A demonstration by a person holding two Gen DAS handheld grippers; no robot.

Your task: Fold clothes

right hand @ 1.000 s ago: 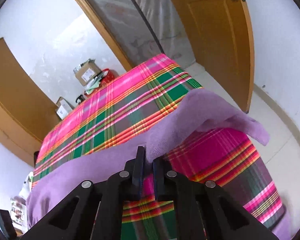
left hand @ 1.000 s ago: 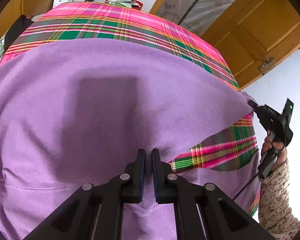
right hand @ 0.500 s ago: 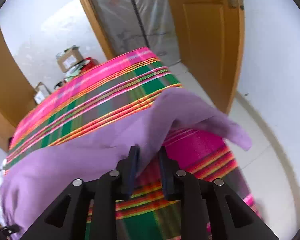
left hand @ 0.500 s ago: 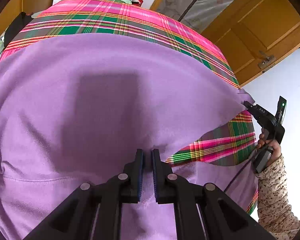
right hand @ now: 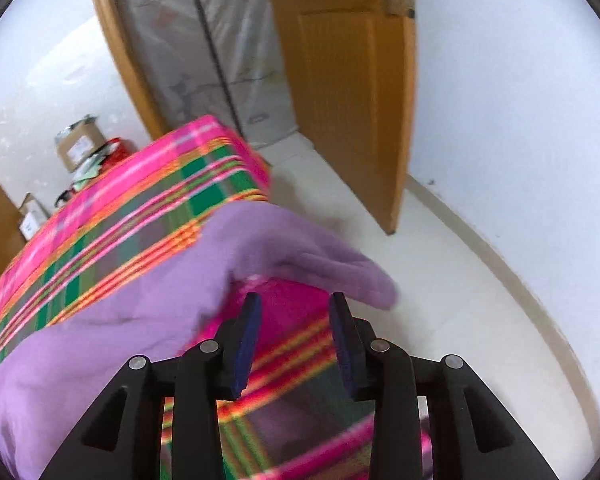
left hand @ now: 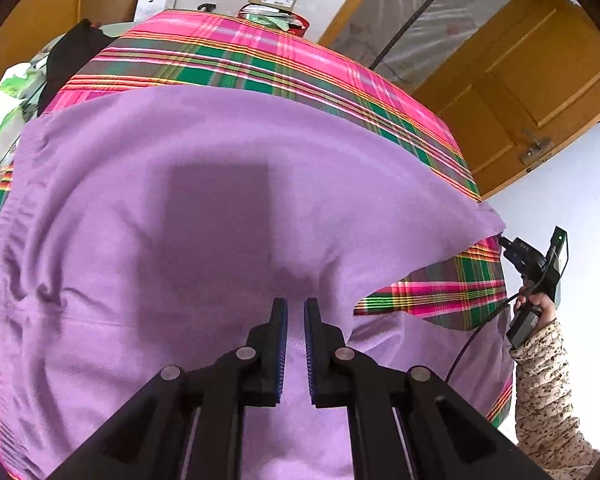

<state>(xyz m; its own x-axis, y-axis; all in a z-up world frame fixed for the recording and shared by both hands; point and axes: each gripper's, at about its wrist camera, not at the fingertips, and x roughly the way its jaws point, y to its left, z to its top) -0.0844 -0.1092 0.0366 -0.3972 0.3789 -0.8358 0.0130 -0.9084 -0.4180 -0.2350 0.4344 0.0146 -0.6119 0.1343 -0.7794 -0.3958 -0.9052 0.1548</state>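
While our left claw [left hand: 296, 316] stays pinched on the purple garment [left hand: 220, 208], our right claw [right hand: 294, 320] is opening, nothing between; next we smooth the fold on the bench [left hand: 260, 56].

Matt lilac fleece garment [left hand: 228, 216]

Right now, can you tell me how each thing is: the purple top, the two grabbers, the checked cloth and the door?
purple garment: spread flat on the checked cloth, one corner draped over the edge.
left gripper: shut on a fold of the purple garment.
right gripper: jaws opening, nothing between them.
checked cloth: laid over the table, partly covered.
wooden door: standing open.
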